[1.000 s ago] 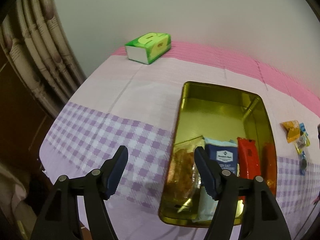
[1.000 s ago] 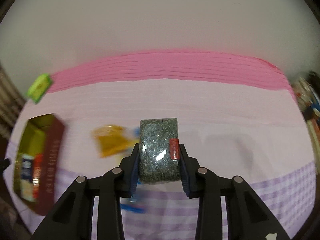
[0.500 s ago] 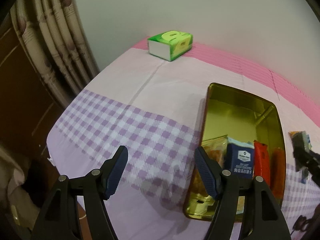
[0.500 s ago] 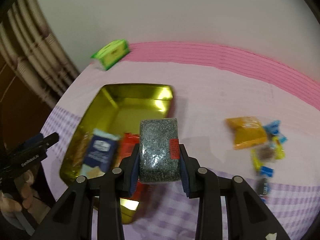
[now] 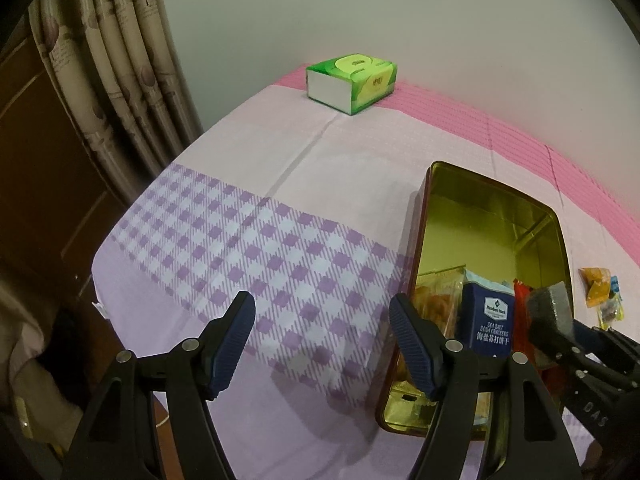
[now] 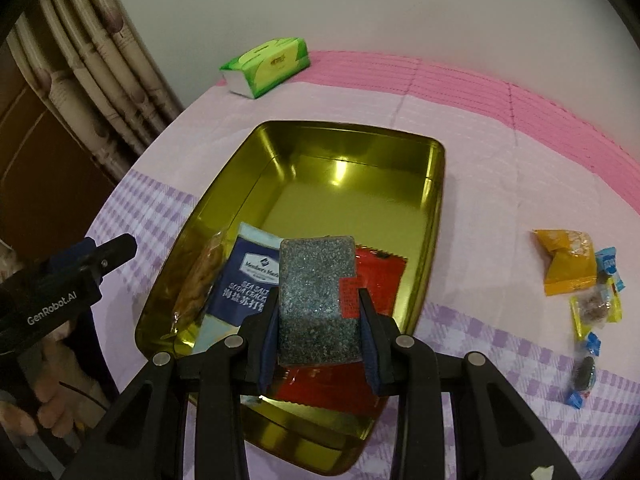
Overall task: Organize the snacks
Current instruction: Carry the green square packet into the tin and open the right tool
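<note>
My right gripper [image 6: 318, 308] is shut on a dark speckled snack pack [image 6: 318, 300] with a red sticker, held above the near end of the gold tin [image 6: 352, 152]. Inside the tin lie a blue cracker pack [image 6: 248, 276], a red pack [image 6: 378, 280] and a clear bag of golden snacks [image 6: 198, 280]. In the left wrist view the same tin [image 5: 492, 216] sits to the right, with the speckled pack [image 5: 550, 312] coming in over it. My left gripper [image 5: 322, 320] stands open and empty over the checked cloth, left of the tin.
An orange packet [image 6: 568, 260] and several small wrapped sweets [image 6: 596, 308] lie on the cloth right of the tin. A green tissue pack [image 5: 352, 76] sits at the far edge by the wall. Curtains [image 5: 120, 52] hang at the left, beyond the table's edge.
My right gripper has swung left with the speckled pack, from over the loose sweets to above the tin. The left gripper has shifted slightly left, away from the tin.
</note>
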{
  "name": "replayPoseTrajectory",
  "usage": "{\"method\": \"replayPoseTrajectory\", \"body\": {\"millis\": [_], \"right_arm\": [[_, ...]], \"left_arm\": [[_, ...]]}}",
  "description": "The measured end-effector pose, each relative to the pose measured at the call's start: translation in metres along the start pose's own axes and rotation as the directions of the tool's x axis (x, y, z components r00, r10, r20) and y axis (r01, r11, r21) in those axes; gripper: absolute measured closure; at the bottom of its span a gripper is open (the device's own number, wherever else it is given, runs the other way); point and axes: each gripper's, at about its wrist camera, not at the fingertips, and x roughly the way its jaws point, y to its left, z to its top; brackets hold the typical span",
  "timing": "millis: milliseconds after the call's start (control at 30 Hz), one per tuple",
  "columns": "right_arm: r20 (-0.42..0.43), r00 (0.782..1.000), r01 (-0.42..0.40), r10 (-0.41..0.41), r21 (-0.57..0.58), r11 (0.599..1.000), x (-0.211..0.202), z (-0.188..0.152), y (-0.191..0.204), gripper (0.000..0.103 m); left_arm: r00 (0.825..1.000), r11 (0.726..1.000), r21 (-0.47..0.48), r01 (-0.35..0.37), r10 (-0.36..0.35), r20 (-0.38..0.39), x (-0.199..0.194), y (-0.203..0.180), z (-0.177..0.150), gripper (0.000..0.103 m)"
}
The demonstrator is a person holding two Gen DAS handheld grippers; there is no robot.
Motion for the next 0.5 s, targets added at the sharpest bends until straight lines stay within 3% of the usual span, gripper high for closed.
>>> {"method": "replayPoseTrajectory", "body": {"millis": [500], "right_arm": [[-0.007, 1.0, 0.002, -0.002, -0.012, 1.0, 0.011, 0.0, 0.002, 0.068]], "left_arm": [[1.0, 1.0, -0.004, -0.003, 0.003, -0.008, 0.002, 0.003, -0.002, 0.031]]}}
